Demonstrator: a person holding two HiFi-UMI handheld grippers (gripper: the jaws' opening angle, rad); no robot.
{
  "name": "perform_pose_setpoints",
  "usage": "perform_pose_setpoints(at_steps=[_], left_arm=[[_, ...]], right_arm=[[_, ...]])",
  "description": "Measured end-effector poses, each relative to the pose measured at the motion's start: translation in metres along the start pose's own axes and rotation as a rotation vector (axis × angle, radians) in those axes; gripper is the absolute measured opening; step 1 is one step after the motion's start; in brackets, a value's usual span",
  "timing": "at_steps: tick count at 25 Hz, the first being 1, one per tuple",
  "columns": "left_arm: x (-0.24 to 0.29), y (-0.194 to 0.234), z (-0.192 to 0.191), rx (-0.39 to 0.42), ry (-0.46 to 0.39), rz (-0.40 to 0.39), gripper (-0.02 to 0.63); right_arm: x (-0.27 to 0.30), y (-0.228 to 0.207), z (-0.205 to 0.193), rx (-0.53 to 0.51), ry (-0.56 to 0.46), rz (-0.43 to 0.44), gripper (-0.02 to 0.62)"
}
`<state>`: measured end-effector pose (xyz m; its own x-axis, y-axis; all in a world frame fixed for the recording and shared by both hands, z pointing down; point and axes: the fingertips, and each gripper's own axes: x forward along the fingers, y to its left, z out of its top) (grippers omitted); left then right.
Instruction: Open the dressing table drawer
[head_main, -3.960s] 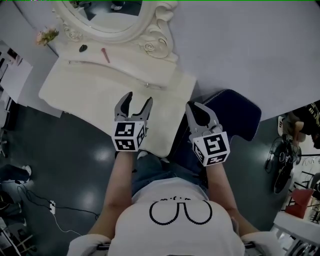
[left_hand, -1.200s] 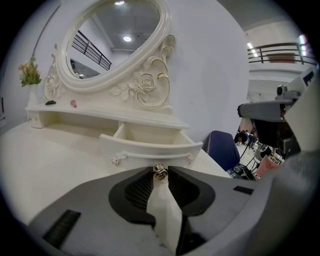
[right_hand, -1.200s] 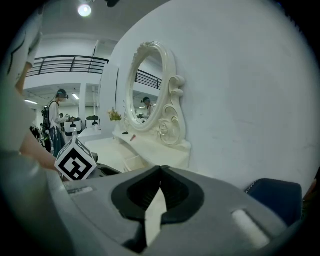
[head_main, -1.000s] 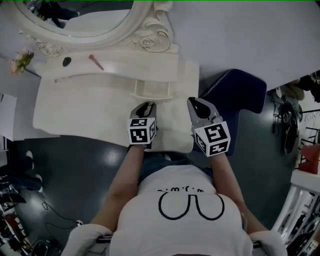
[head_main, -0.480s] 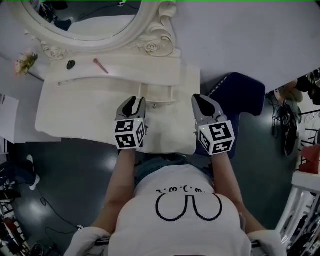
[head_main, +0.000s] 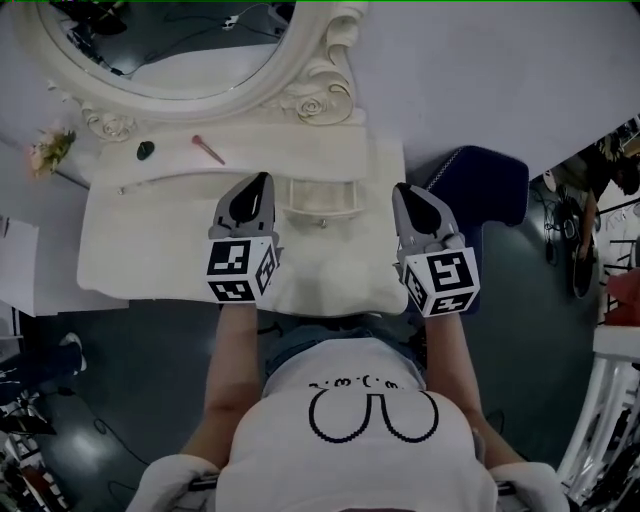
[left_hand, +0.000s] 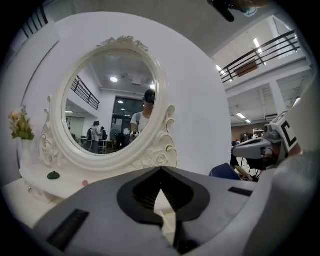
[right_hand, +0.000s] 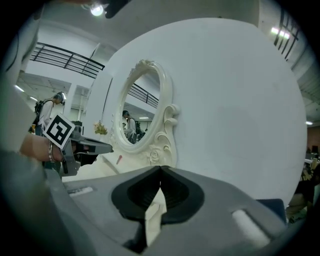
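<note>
The cream dressing table (head_main: 150, 235) has a small drawer (head_main: 322, 197) standing pulled out under the mirror shelf, its knob (head_main: 322, 223) facing me. The inside of the drawer looks bare. My left gripper (head_main: 262, 180) hangs just left of the drawer, apart from it. Its jaws are shut and empty, and they meet tip to tip in the left gripper view (left_hand: 161, 169). My right gripper (head_main: 405, 190) hovers to the right of the drawer, also shut on nothing (right_hand: 161, 168). Both point toward the mirror.
An oval mirror in an ornate white frame (head_main: 310, 100) stands at the back. On its shelf lie a small black object (head_main: 146, 150) and a pink stick (head_main: 209, 150), with flowers (head_main: 50, 150) further left. A dark blue chair (head_main: 490, 195) stands at the right.
My left gripper has come away from the drawer's knob, moved left and up, and its jaws have closed empty. My right gripper has risen a little. The drawer stays out.
</note>
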<state>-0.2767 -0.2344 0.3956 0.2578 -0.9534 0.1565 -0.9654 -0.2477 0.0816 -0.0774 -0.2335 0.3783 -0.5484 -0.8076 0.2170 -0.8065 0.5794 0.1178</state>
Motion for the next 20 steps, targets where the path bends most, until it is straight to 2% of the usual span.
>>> perform_pose_setpoints(at_steps=[6,13,20], left_arm=[[0.001,-0.001,0.029,0.073,-0.069,-0.031,-0.002],[-0.014,-0.024,0.072,0.089,-0.155,-0.063,-0.002],[-0.032,-0.033,0.108,0.137,-0.227,-0.044,-0.002]], right_arm=[[-0.006,0.009,0.024,-0.041,-0.040,-0.007,-0.003],[-0.029,0.004,0.068,-0.041,-0.120,-0.023,-0.003],[-0.048,0.001,0.093,-0.050,-0.176,-0.033,-0.003]])
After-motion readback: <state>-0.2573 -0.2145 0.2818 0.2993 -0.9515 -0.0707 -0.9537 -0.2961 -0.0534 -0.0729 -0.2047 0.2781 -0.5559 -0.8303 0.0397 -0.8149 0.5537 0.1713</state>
